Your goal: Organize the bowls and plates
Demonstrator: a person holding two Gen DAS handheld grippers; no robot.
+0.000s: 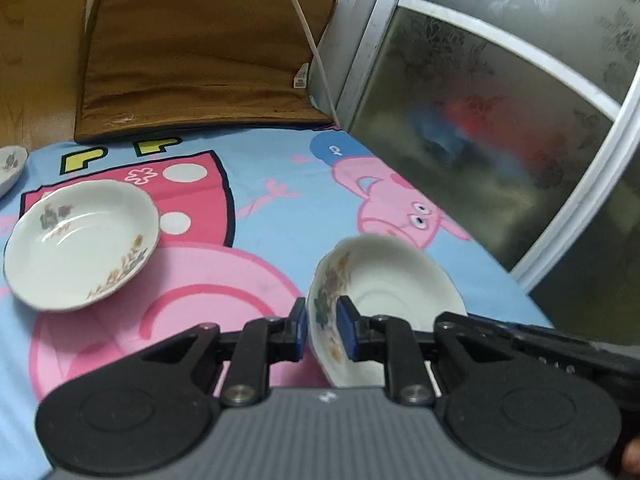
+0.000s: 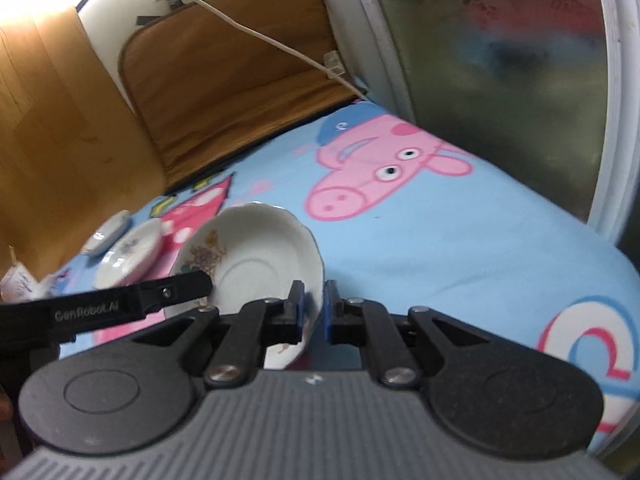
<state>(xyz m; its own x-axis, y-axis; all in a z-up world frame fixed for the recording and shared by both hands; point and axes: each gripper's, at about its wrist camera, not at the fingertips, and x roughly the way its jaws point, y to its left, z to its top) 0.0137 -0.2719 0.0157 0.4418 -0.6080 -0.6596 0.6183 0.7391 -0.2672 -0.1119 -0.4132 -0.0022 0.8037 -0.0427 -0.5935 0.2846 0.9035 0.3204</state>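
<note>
A white floral bowl [image 1: 384,292] is held tilted above the cartoon blanket [image 1: 280,208]. My left gripper [image 1: 322,326] is shut on its left rim. My right gripper [image 2: 312,308] is shut on the opposite rim of the same bowl [image 2: 260,264]. The left gripper's black finger [image 2: 176,290] shows in the right wrist view, and the right gripper's arm [image 1: 520,332] shows in the left wrist view. A second floral bowl [image 1: 80,244] lies on the blanket to the left; it also shows in the right wrist view [image 2: 128,256]. A third dish [image 1: 10,168] sits at the far left edge.
A brown cushion [image 1: 200,52] leans at the back of the blanket, with a white cable [image 1: 308,36] across it. A frosted glass door [image 1: 500,120] bounds the right side. A wooden panel [image 2: 48,120] stands on the left. A further dish [image 2: 108,232] lies beyond.
</note>
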